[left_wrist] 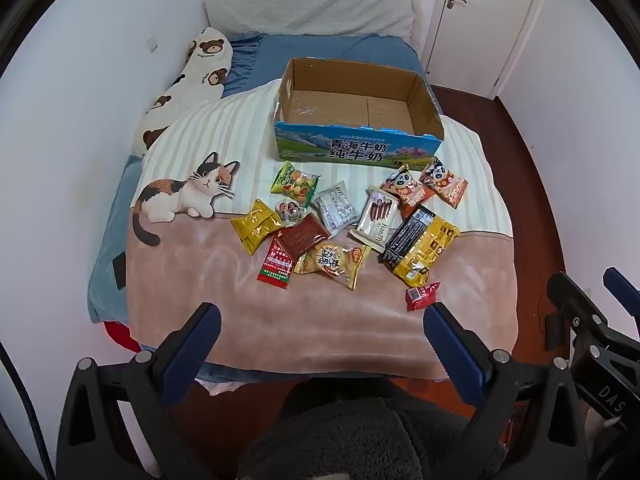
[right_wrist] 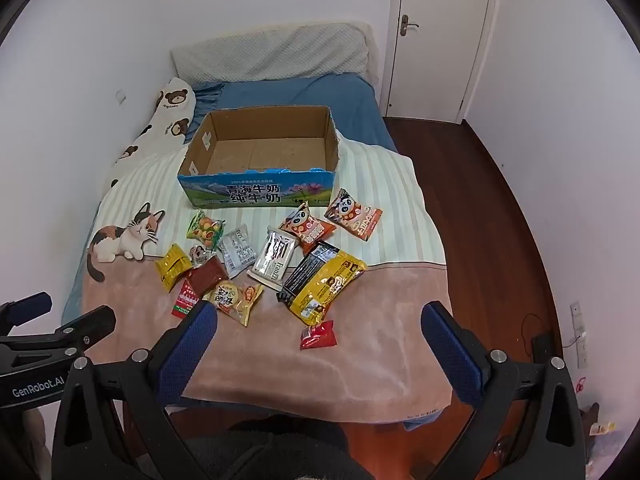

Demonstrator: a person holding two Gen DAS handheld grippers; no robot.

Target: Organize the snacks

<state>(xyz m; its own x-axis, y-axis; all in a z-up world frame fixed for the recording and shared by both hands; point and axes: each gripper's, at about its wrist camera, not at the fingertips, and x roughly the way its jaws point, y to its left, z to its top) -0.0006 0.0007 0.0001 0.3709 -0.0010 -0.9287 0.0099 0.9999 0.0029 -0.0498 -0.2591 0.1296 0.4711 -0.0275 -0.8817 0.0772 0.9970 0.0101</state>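
Note:
An empty cardboard milk box [left_wrist: 424, 120] [right_wrist: 192, 160] stands on the bed behind a loose pile of snack packets. The pile holds a large black-and-yellow bag [left_wrist: 420, 246] [right_wrist: 322, 280], two orange panda packets [left_wrist: 444, 182] [right_wrist: 354, 218], a white Franzzi pack [left_wrist: 378, 216] [right_wrist: 276, 260], a green packet [left_wrist: 294, 184] [right_wrist: 205, 229] and a small red packet [left_wrist: 422, 295] [right_wrist: 319, 335] nearest the front. My left gripper [left_wrist: 322, 318] is open and empty above the bed's front edge. My right gripper [right_wrist: 318, 318] is open and empty just in front of the small red packet.
The bed has a pink blanket with a cat print [left_wrist: 188, 196], a bear-print pillow [left_wrist: 192, 80] along the left wall and a white pillow [right_wrist: 276, 56] at the head. A white door [right_wrist: 440, 40] and wooden floor [right_wrist: 500, 220] lie to the right.

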